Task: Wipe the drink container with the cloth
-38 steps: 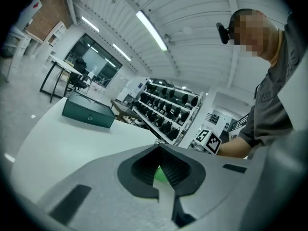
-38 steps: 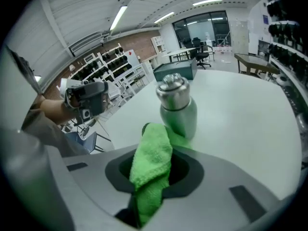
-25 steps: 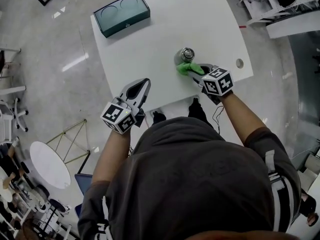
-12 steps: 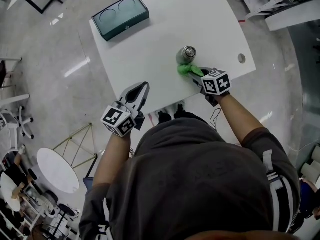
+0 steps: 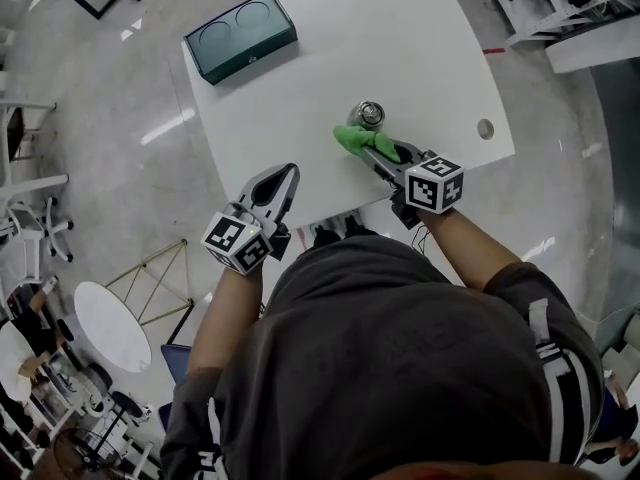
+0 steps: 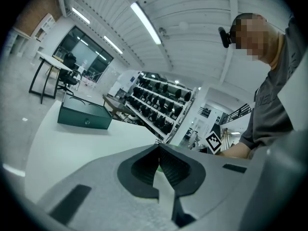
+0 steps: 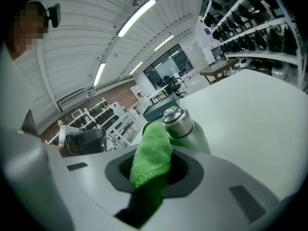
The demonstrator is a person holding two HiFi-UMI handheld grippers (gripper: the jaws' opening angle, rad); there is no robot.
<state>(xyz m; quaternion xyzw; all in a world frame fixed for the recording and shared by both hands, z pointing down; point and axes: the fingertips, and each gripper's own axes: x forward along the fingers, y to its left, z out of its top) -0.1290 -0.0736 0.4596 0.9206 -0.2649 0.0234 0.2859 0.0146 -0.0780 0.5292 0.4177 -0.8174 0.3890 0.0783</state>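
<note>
**A:** While the right gripper (image 5: pixel 380 154) is clenched on the green cloth (image 5: pixel 355 140), where does the drink container (image 5: pixel 369 116) stand?

**B:** It stands upright on the white table (image 5: pixel 420 48), towards the near edge and well apart from the dark green box (image 5: pixel 240 36) at the far corner. The cloth's free end lies against the container's near left side, just under the metal cap. It looks to be touching.

**A:** And the left gripper (image 5: pixel 288 173)?

**B:** Its jaws are closed with nothing between them. It hangs over the table's near edge, well away from the container.

**A:** So nothing steadies the container. How should the wipe go?

**B:** Lightly, I think. It is tall and narrow, so a sideways push up by the cap could tip or slide it. I'd press the cloth low on the body and sweep round the wall instead of across it. The grip needs to stay firm so the cloth doesn't pull free.

**A:** Would the left help?

**B:** Probably, if it braces the far side.
</note>
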